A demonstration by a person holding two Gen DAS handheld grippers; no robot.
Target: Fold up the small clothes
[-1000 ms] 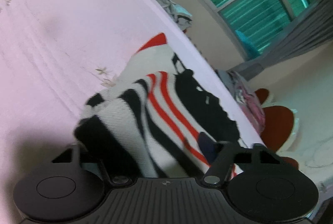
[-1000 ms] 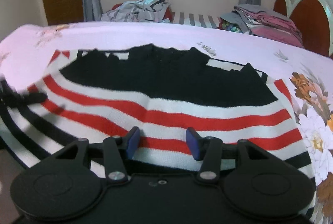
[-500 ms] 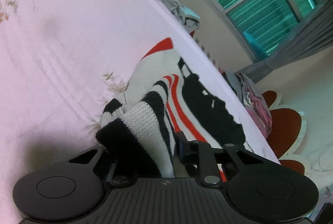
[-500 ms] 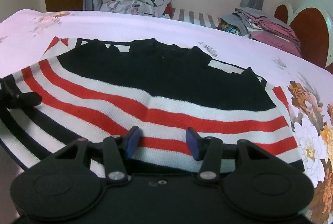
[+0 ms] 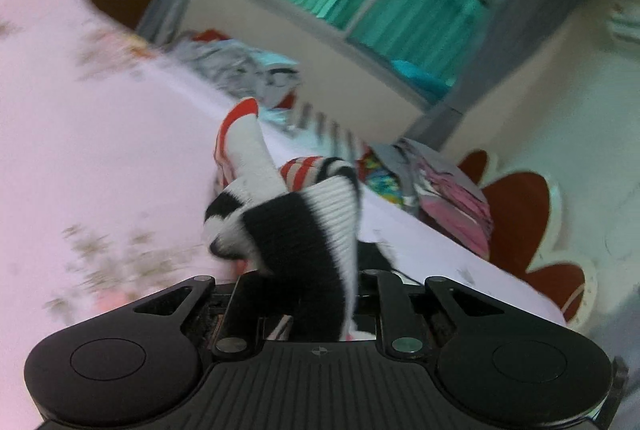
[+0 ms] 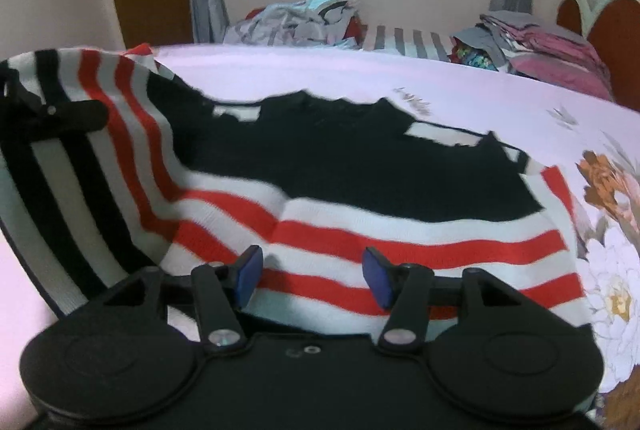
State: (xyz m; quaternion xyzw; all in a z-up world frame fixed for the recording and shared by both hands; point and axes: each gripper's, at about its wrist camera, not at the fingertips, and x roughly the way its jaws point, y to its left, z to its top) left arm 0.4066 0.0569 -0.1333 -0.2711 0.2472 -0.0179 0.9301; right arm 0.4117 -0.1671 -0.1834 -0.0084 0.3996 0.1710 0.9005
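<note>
A knitted sweater (image 6: pixel 360 166) with a black top and red, white and black stripes lies spread on the pink floral bed sheet (image 6: pixel 320 70). My left gripper (image 5: pixel 312 278) holds the sweater's striped edge (image 5: pixel 304 226) lifted off the bed, its jaws still closing on the bunched cloth. In the right wrist view that gripper (image 6: pixel 60 118) shows at the far left with the raised side draping from it. My right gripper (image 6: pixel 312 270) hovers over the lower red and white stripes, jaws opening, blue pads (image 6: pixel 248 270) apart with only flat cloth beneath them.
A loose grey clothes pile (image 6: pixel 296 18) and a pink and grey stack (image 6: pixel 536 46) sit at the bed's far edge. A red-brown headboard (image 6: pixel 612 30) rises at the right. Window, curtains and a brown door stand behind.
The left jaws closed on the sweater's striped edge and lifted it up off the sheet, rolling as it rose. The right gripper shifted slightly and its pads spread wider.
</note>
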